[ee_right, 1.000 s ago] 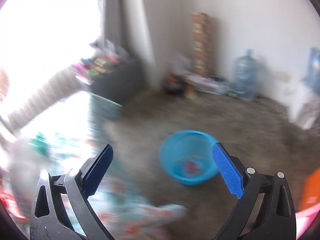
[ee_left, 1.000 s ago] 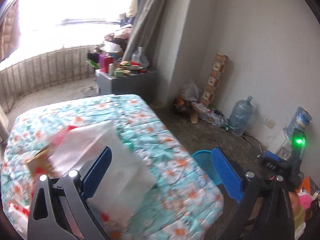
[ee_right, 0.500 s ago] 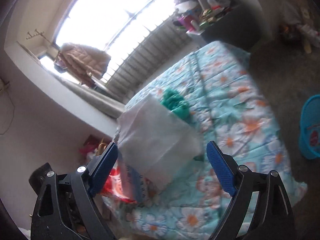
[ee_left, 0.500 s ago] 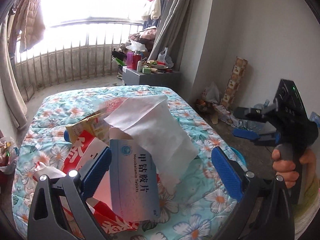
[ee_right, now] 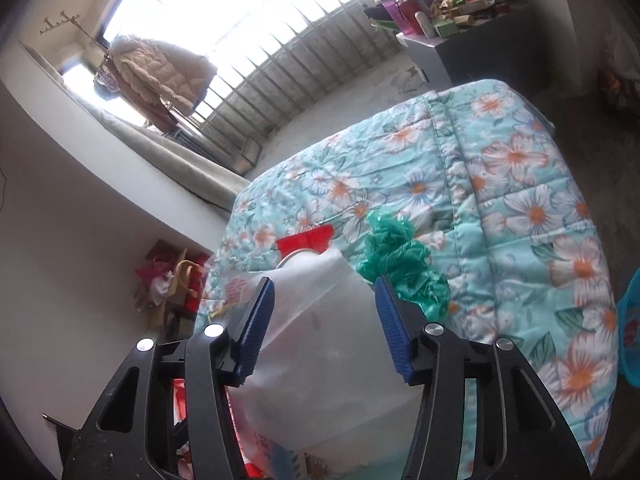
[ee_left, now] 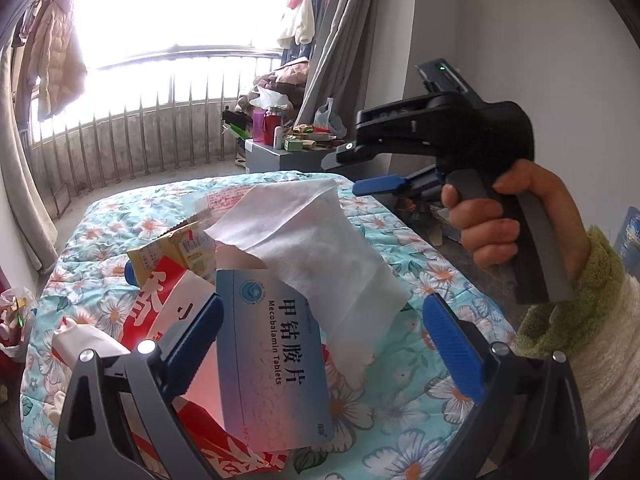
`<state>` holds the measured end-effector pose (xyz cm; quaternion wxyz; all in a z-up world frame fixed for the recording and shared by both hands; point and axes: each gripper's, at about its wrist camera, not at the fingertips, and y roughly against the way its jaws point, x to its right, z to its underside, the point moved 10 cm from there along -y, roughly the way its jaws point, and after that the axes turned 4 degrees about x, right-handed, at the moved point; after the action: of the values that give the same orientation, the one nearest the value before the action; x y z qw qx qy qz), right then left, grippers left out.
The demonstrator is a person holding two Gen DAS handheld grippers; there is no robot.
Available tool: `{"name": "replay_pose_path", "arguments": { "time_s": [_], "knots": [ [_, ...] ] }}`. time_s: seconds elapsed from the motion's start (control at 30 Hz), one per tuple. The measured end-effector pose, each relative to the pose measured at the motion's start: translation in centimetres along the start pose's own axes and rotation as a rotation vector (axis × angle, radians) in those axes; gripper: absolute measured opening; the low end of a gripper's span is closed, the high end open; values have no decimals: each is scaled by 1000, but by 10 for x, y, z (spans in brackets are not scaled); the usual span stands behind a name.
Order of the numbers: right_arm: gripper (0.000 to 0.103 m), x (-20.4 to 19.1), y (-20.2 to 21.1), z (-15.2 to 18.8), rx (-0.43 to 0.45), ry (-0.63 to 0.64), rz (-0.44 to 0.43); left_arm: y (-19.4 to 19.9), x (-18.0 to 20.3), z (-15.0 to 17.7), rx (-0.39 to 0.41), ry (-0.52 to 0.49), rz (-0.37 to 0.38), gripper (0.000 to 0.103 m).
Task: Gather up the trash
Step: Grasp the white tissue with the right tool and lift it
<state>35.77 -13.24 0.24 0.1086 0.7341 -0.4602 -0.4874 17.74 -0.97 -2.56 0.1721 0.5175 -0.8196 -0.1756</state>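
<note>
Domestic bedroom: bed with floral quilt at centre, grey curtain upper right, cluttered cabinet, barred balcony railing.

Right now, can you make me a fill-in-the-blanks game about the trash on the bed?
1. The white tissue lies partly over a ____ box of tablets.
2. The crumpled bag on the quilt is ____.
3. The right gripper has the ____ between its closing jaws.
4. The left gripper is ____.

Missing words: blue; green; tissue; open
</note>
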Motion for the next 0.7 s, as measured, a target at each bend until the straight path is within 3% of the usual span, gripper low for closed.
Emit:
{"name": "replay_pose_path", "arguments": {
  "time_s": [0.07,0.1,0.13,0.47,0.7],
  "knots": [
    [28,1,-11,1,-28,12,16,0,1,1,4,-13,0,98],
    [11,2,-15,3,-42,13,21,0,1,1,6,-18,-1,97],
    [3,0,-12,7,-47,12,20,1,1,1,8,-20,0,98],
    [0,-9,66,12,96,17,-26,6,-4,3,6,-13,3,97],
    [0,35,125,47,128,-99,-31,11,-6,11,-16,-27,-16,97]
  ]
}}
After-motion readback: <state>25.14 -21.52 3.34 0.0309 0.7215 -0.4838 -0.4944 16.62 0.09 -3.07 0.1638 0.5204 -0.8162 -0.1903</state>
